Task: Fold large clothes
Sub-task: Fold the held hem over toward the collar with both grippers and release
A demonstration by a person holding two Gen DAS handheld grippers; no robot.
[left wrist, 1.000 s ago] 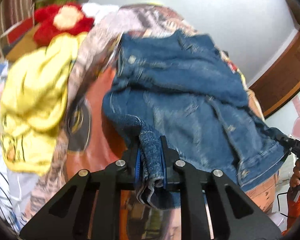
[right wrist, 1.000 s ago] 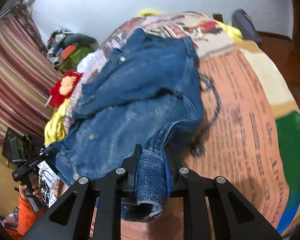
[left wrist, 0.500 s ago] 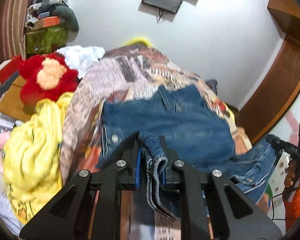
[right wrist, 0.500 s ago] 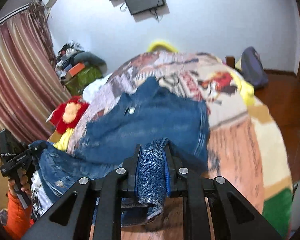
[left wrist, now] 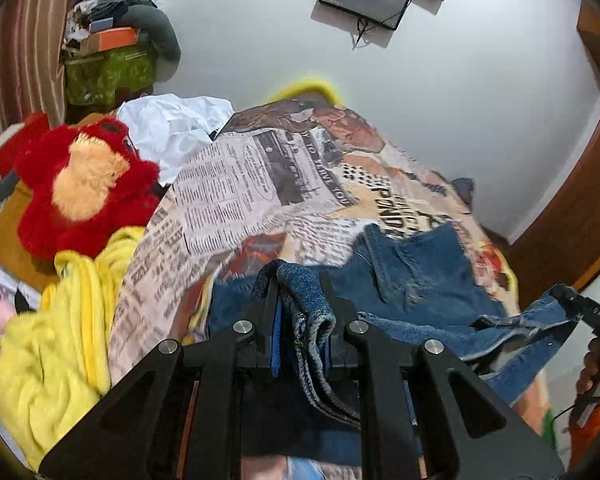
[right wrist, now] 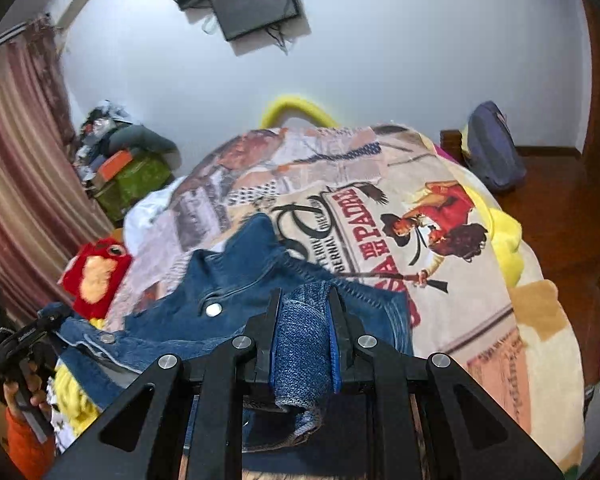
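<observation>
Two pairs of black tongs grip a blue denim jacket point(left wrist: 412, 280) above a bed draped in a printed blanket point(left wrist: 236, 184). The left tongs point(left wrist: 302, 320) are clenched on a bunched fold of the jacket's denim, which rises between the blue pads and hangs down behind them. The right tongs point(right wrist: 304, 336) are likewise clamped on a thick wad of the same denim, the cloth filling the gap between the fingers.

The jacket stretches between the two pairs of tongs, its upper part with the collar spread on the blanket just beyond the fingertips; a metal snap button point(right wrist: 213, 310) shows ahead and to the left of the right tongs. In the right wrist view the left tongs appear at far left, a hand point(right wrist: 24, 384) in an orange sleeve on the grip, with a jacket edge running to them.

To the left of the left tongs lie a crumpled yellow cloth point(left wrist: 56, 344) and, beyond it, a red plush toy point(left wrist: 84, 184), with a white cloth point(left wrist: 172, 128) farther on. A dark screen point(right wrist: 256, 4) hangs on the white wall past the head of the bed. To the right of the right tongs, a dark backpack point(right wrist: 494, 148) sits at the far side of the bed.
</observation>
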